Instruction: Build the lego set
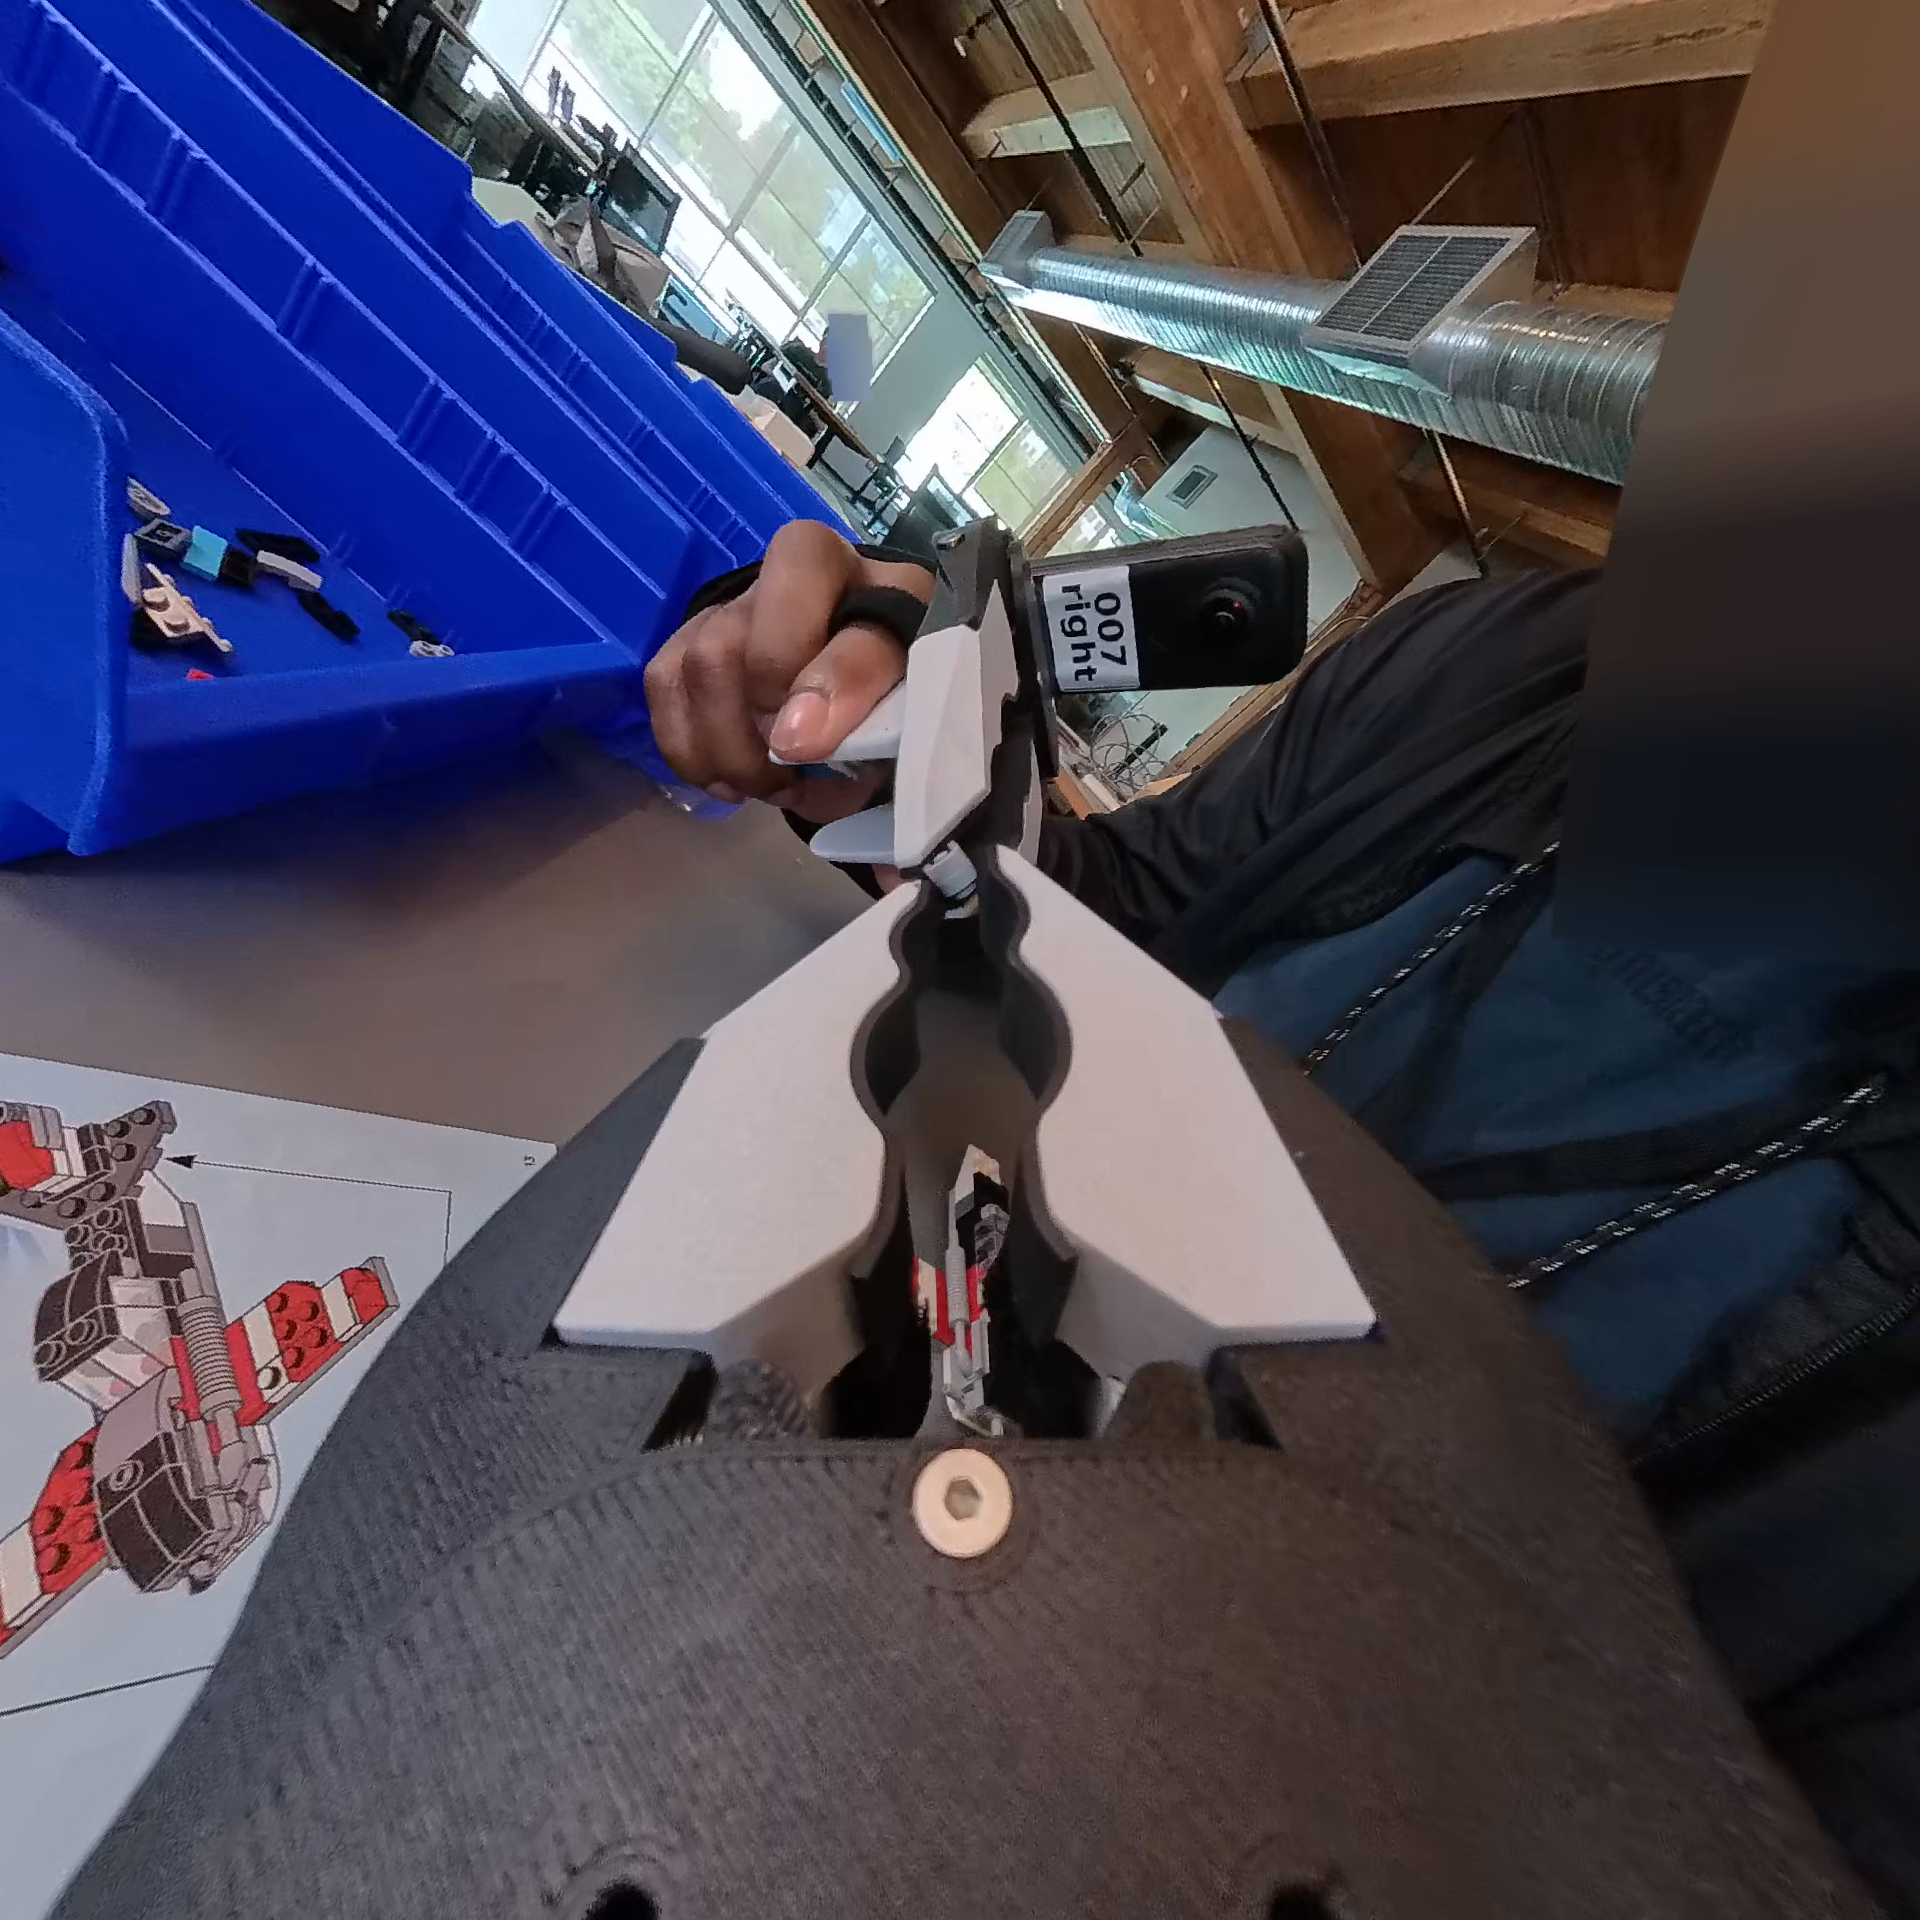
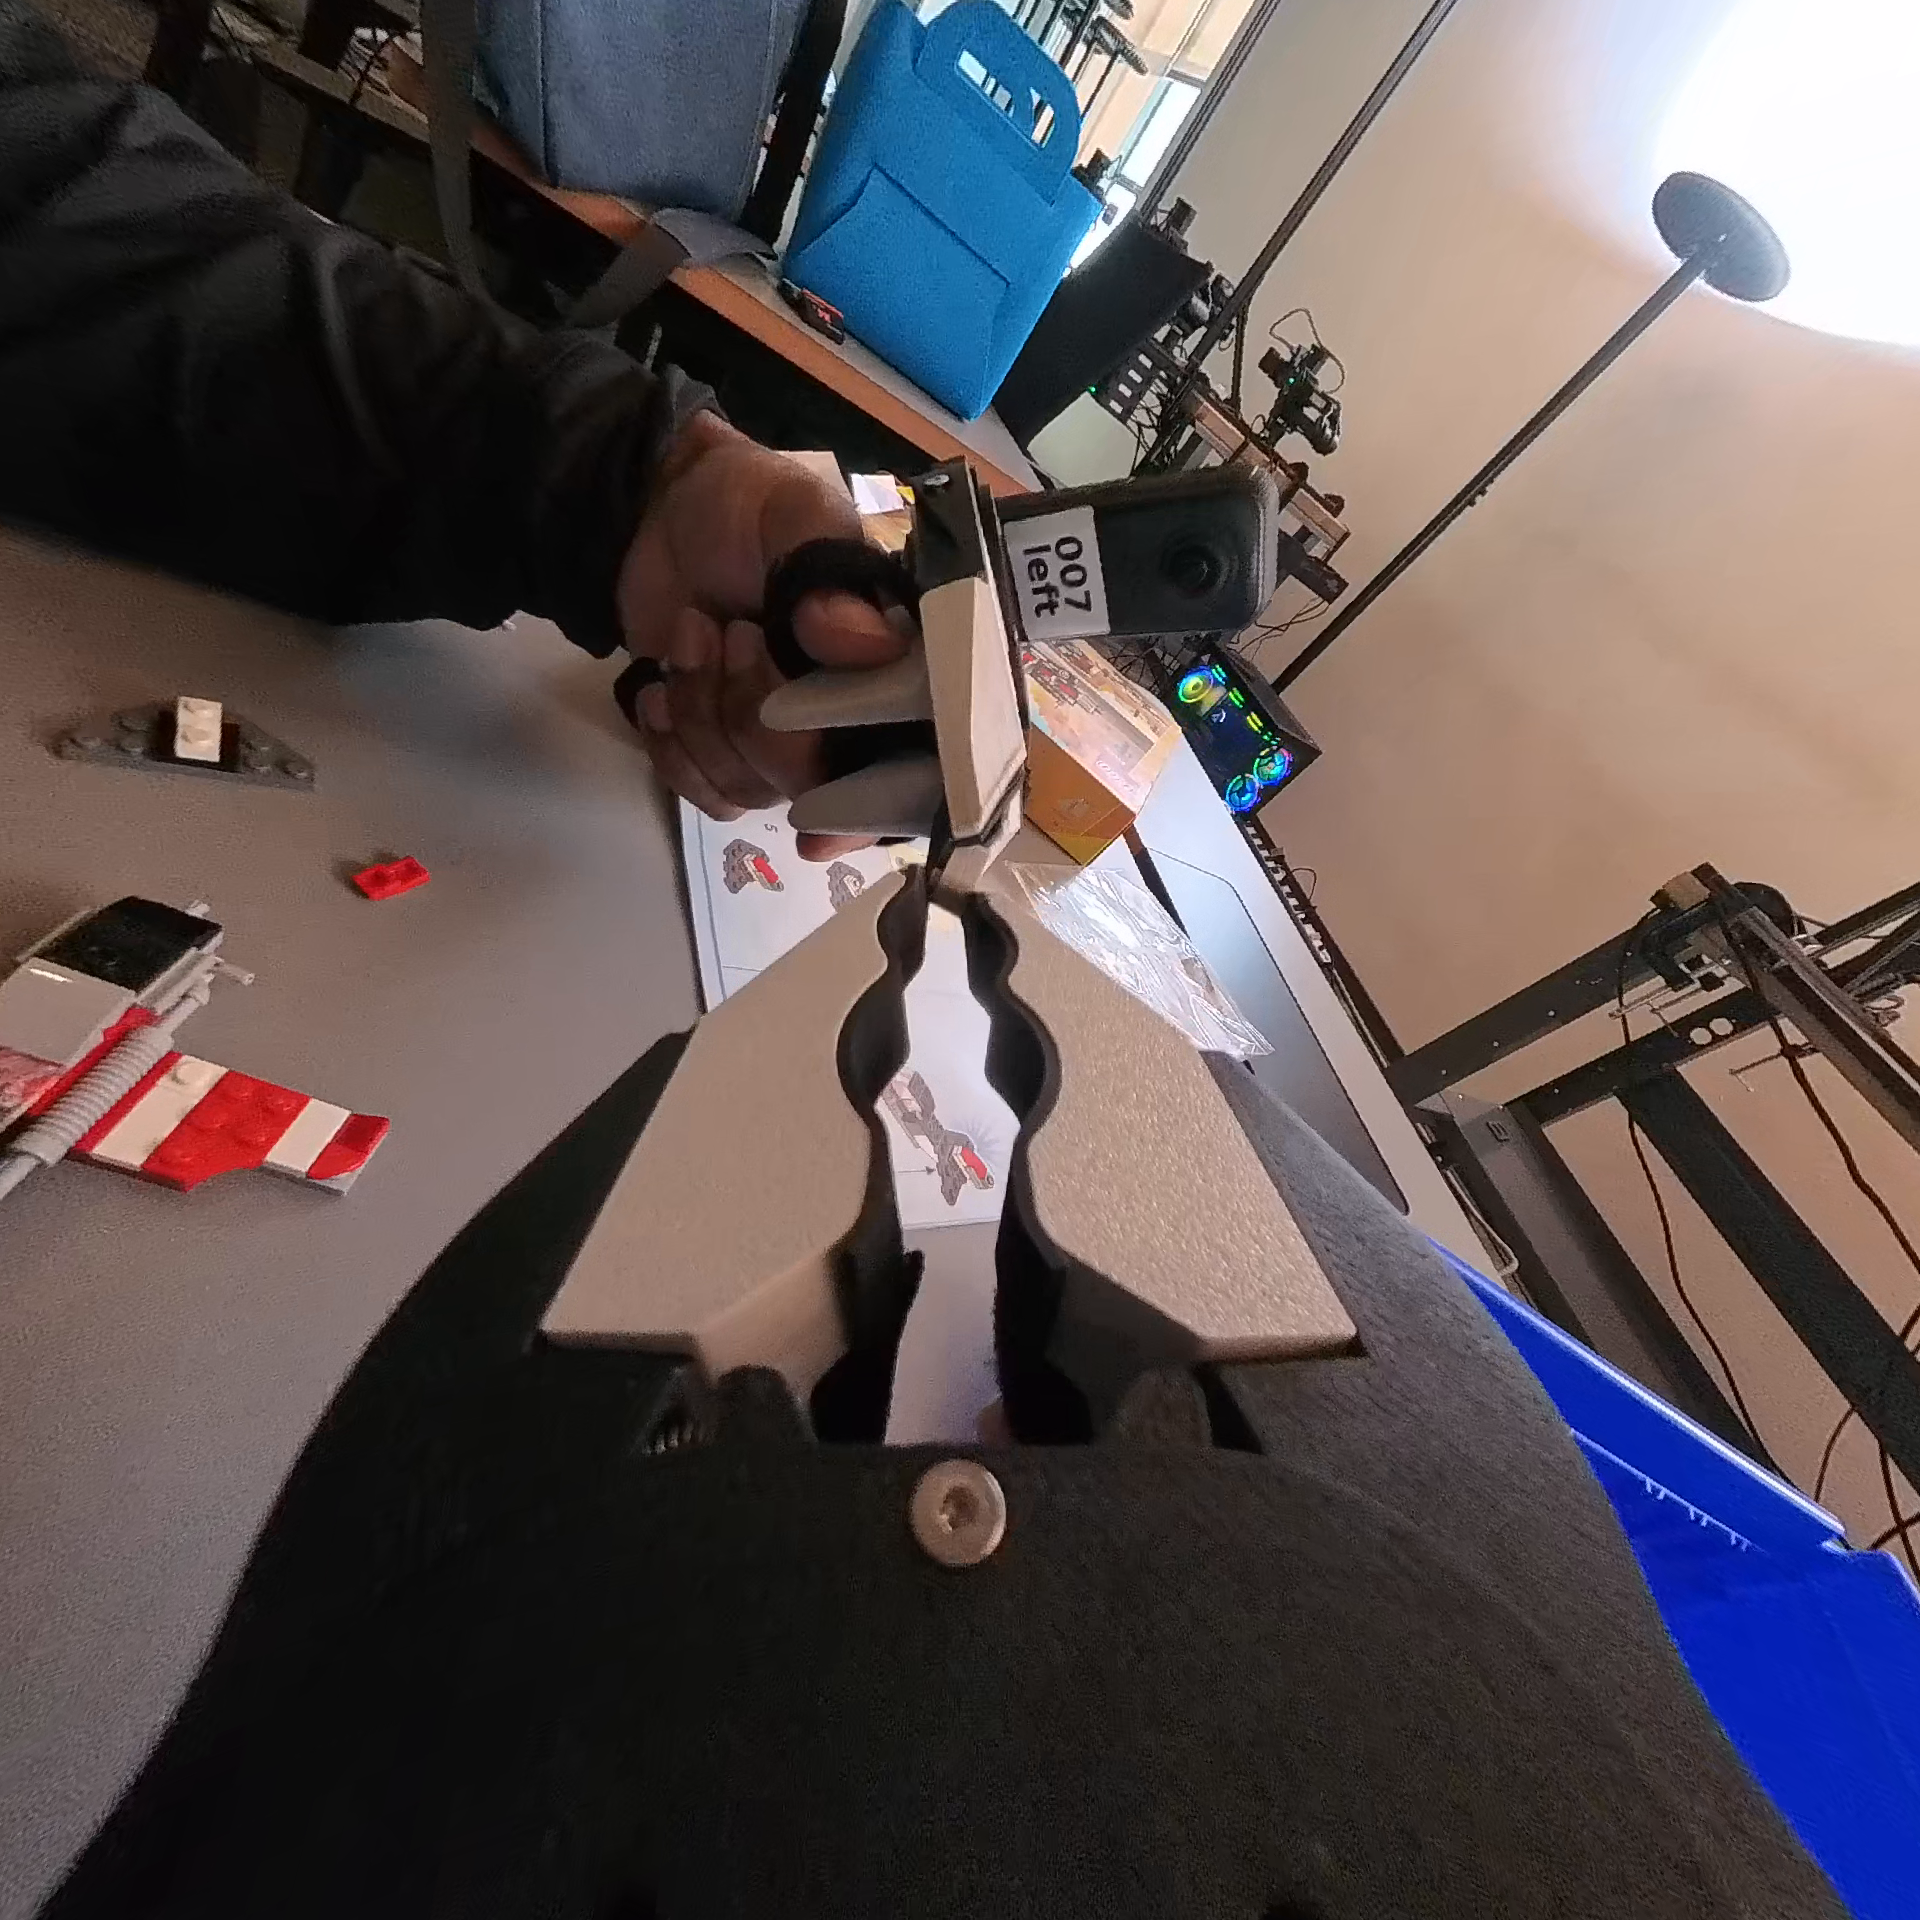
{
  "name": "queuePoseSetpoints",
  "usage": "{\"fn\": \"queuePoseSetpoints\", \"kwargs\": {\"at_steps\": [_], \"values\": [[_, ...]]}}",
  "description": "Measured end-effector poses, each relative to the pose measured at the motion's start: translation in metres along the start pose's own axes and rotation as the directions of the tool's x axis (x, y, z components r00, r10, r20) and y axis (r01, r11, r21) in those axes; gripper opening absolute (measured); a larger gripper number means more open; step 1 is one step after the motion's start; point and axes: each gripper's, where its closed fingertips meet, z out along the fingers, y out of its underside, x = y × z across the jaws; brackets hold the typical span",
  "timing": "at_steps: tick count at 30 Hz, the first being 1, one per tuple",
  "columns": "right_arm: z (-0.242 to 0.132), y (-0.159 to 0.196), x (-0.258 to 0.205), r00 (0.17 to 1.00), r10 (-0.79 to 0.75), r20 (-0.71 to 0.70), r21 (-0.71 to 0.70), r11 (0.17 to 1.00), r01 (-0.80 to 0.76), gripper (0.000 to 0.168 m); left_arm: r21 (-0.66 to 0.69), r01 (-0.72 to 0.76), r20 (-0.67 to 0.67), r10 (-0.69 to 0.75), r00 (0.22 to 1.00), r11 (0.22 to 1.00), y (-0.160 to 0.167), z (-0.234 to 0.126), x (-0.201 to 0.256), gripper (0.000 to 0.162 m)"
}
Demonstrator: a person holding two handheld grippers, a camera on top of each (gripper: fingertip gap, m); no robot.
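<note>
My two grippers meet tip to tip above the grey table. In the left wrist view my left gripper is nearly closed on a small dark piece. The right gripper comes down from above with a pale grey peg at its tip, pressed into that piece. In the right wrist view my right gripper is almost closed, and the left gripper's tip touches it; the piece is mostly hidden there. The red, white and black lego model lies on the table to the left.
A blue bin holds several loose pieces. The instruction booklet lies open beneath the grippers. A grey plate with a white brick, a small red plate, a clear plastic bag and an orange box also lie on the table.
</note>
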Motion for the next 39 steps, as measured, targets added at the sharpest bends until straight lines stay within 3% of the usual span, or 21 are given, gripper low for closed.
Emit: {"fn": "queuePoseSetpoints", "kwargs": {"at_steps": [1,12,20,34,39], "values": [[0.000,0.001,0.000,1.000,-0.002,0.002,-0.005,1.000,0.002,0.008,-0.004,-0.004,0.006,0.004,1.000,1.000,0.000,0.000,-0.001,0.008],[-0.001,-0.002,0.001,0.999,0.032,0.008,0.018,0.999,-0.032,0.008,-0.024,-0.264,0.113,0.265,0.957,0.964,-0.004,-0.005,0.002,0.025],[-0.001,-0.003,0.000,0.998,0.058,0.024,0.026,0.998,-0.059,0.008,-0.078,-0.359,0.144,0.367,0.919,0.930,0.002,0.002,-0.001,0.014],[-0.001,-0.001,0.006,0.996,0.086,-0.009,0.033,0.996,-0.085,0.009,-0.058,-0.354,0.148,0.359,0.921,0.933,-0.002,0.001,-0.003,0.006],[-0.001,0.002,0.009,0.996,0.084,-0.034,0.031,0.996,-0.083,0.009,0.013,-0.309,0.128,0.305,0.944,0.951,-0.011,-0.004,0.000,0.000]]}}
